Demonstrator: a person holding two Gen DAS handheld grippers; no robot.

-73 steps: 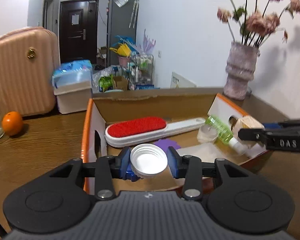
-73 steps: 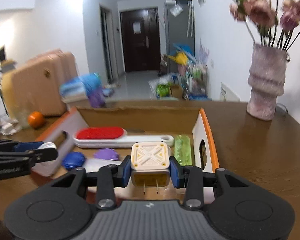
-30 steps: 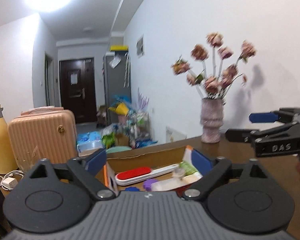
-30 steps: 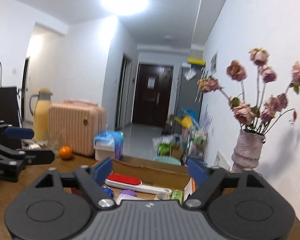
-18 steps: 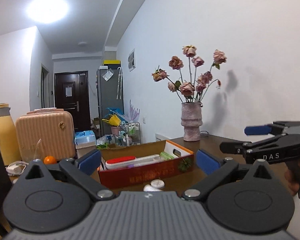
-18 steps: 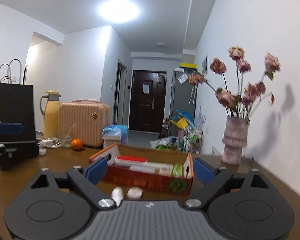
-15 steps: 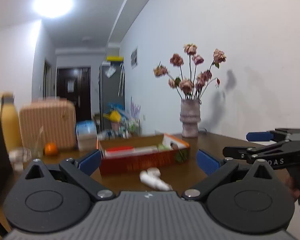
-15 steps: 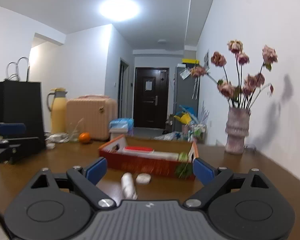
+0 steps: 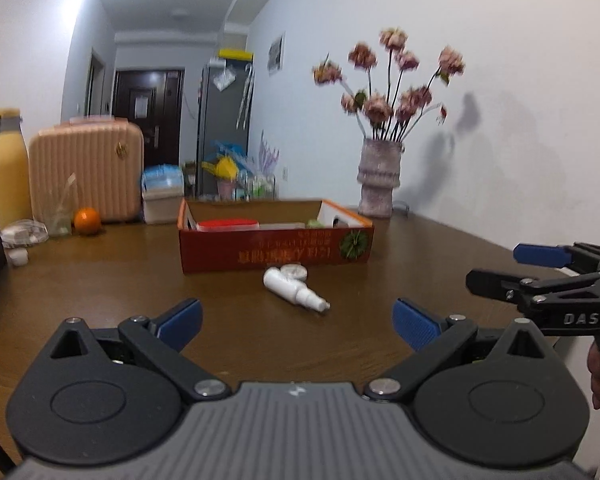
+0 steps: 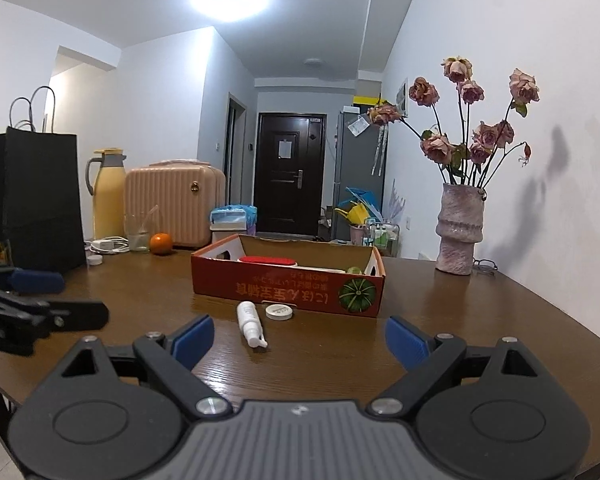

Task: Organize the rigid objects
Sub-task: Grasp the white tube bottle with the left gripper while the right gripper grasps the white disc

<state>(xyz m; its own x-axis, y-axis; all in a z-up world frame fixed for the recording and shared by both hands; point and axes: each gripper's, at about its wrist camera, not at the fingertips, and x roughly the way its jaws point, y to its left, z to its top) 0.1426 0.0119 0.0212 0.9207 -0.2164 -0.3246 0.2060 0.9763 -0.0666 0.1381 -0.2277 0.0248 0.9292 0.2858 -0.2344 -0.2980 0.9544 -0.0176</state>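
A red cardboard box (image 9: pixel 276 254) (image 10: pixel 288 288) stands on the brown table, holding a red-and-white lint brush (image 10: pixel 268 261) and a green bottle (image 10: pixel 354 270). In front of the box lie a white spray bottle (image 9: pixel 292 289) (image 10: pixel 249 320) and a round white lid (image 9: pixel 294 271) (image 10: pixel 279 311). My left gripper (image 9: pixel 296 318) is open and empty, low over the table and well short of the bottle. My right gripper (image 10: pixel 298 338) is open and empty too, level with the left. Each appears in the other's view: the right gripper (image 9: pixel 494 266), the left gripper (image 10: pixel 80 298).
A pink vase of dried roses (image 10: pixel 458 232) stands at the back right near the wall. At the back left are an orange (image 10: pixel 161 243), a glass, a yellow flask (image 10: pixel 108 196), a pink suitcase (image 10: pixel 176 204) and a black paper bag (image 10: pixel 36 200).
Both grippers, earlier shut on a white lid and a white plug over the box, are now open and empty. Both have drawn back from the box and sunk toward the table.
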